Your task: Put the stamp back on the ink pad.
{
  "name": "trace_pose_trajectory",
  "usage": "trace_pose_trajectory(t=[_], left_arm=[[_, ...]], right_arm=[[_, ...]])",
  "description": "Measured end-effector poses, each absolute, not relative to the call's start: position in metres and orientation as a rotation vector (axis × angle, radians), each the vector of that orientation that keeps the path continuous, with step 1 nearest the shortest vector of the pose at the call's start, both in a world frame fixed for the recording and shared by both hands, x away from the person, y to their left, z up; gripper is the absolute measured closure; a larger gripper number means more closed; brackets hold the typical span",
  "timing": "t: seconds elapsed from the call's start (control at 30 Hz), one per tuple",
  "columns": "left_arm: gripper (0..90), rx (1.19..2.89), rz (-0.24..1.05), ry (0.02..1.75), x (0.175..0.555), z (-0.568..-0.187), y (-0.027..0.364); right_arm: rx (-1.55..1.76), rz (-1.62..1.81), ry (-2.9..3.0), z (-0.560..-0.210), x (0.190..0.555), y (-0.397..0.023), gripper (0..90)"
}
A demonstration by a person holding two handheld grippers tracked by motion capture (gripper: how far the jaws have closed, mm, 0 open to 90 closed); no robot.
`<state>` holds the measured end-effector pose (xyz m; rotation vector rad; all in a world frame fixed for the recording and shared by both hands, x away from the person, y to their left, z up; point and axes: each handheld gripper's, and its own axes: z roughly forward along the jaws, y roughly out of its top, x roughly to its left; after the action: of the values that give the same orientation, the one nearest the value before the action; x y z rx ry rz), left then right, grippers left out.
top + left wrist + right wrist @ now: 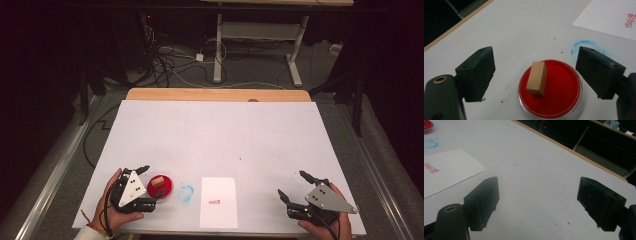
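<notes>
Fingers of the left gripper [535, 75] stand wide apart, released, one black pad [477, 72] on each side of a small wooden stamp block [537, 78] without touching it; the right gripper [541, 205] is likewise spread and holds nothing, hovering over bare tabletop [225, 130] near the front right corner. The block stands upright, slightly tilted, in a round red ink pad [560, 92], a shallow dish with a clear rim, close to the front left corner of the tabletop. Just beside the dish toward the middle lies a faint blue ring stain [186, 193], and next to that a white sheet of paper [218, 202] at the front edge, already carrying one red imprint [214, 202]. The step in hand looks like taking up the stamp from the ink. To do it well, I would centre the block between the pads, close on its two flat long faces rather than its corners, and grip above the inked base so the pads stay clean. Lifting straight up should keep the light dish from dragging along; a sideways pull could tip it. The block is plain, matte, pale brown and square-edged, so rubbery pads should hold it firmly. The tabletop cover is smooth and white, speckled with small red and blue ink spots.
</notes>
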<state>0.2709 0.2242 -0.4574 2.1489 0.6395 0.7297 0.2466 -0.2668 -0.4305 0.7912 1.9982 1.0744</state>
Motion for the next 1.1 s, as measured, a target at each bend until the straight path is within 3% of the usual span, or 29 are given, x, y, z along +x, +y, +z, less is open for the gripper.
trace_pose_trajectory(t=[1.1], left_arm=[[15.4, 2.146, 0.722, 0.639, 0.2708, -0.4548, 0.224]], right_arm=[[0.769, 1.082, 1.999, -0.4296, 0.2463, -0.2629, 18.8]])
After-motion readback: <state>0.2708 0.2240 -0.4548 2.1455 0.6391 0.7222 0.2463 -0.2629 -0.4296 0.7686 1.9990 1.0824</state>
